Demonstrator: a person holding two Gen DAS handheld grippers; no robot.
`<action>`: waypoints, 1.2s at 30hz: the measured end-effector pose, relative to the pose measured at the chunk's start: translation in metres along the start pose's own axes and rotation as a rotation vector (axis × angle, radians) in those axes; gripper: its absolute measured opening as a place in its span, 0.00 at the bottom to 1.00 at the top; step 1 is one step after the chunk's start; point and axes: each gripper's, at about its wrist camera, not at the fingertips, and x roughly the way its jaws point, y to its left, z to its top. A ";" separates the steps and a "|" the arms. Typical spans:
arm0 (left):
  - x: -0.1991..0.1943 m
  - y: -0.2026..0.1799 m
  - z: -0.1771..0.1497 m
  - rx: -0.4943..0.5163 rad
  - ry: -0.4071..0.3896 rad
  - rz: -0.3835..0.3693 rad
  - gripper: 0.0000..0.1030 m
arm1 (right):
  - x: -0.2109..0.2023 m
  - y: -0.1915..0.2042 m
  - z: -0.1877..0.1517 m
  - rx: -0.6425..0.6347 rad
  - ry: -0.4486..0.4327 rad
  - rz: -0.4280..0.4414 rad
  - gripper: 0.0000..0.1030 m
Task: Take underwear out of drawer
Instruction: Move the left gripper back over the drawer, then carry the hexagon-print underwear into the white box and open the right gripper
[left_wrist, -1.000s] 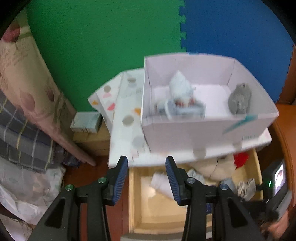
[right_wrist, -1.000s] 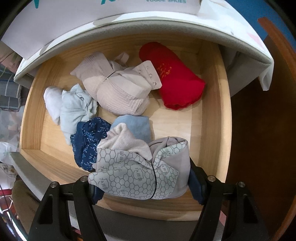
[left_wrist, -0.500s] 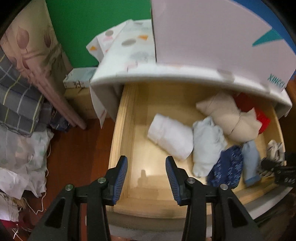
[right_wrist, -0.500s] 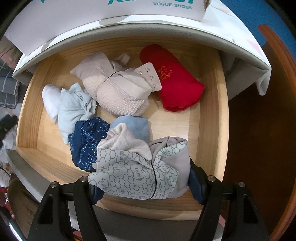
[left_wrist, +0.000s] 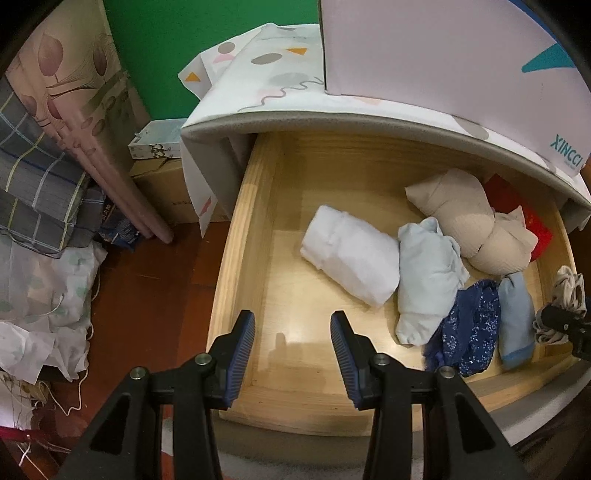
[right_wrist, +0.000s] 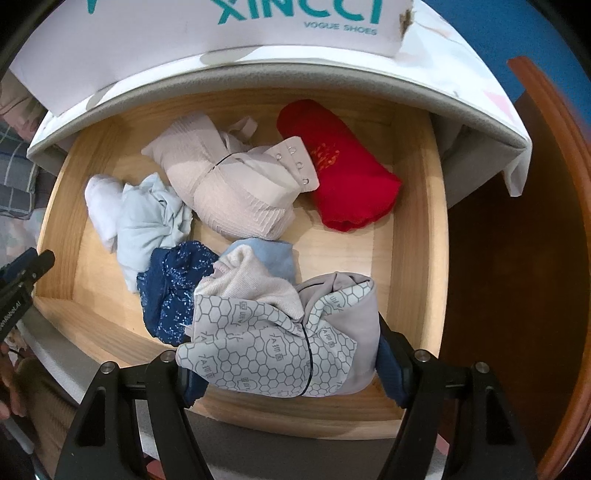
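Note:
The wooden drawer (left_wrist: 236, 258) stands pulled out, with several rolled garments inside. My right gripper (right_wrist: 290, 380) is shut on a grey hexagon-print underwear bundle (right_wrist: 273, 350) just above the drawer's front right corner. Behind it lie a navy speckled piece (right_wrist: 173, 291), a light blue piece (right_wrist: 273, 254), a beige bra (right_wrist: 236, 192) and a red roll (right_wrist: 347, 173). My left gripper (left_wrist: 292, 325) hangs open over the bare left part of the drawer floor, with nothing between its fingers. A white roll (left_wrist: 351, 254) and a pale blue garment (left_wrist: 428, 273) lie just beyond it.
A white shoe box (left_wrist: 443, 48) sits on the cloth-covered cabinet top (left_wrist: 280, 74) that overhangs the drawer's back. Left of the cabinet are small cardboard boxes (left_wrist: 159, 140), folded bedding (left_wrist: 37, 166) and crumpled sheets (left_wrist: 44, 314) on the dark wooden floor (left_wrist: 147, 277).
My left gripper has dropped from above the shoe box to just over the drawer's left side, still open. The right gripper has kept still with the hexagon-print bundle in it.

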 end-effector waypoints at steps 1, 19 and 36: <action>0.000 0.000 0.000 -0.001 -0.002 -0.003 0.42 | -0.001 -0.001 0.000 0.005 -0.006 0.004 0.69; 0.003 0.009 0.002 -0.033 0.004 -0.026 0.42 | -0.106 -0.021 0.031 0.008 -0.176 0.029 0.69; 0.003 0.013 0.005 -0.057 -0.008 -0.047 0.42 | -0.200 0.005 0.131 -0.076 -0.356 -0.057 0.69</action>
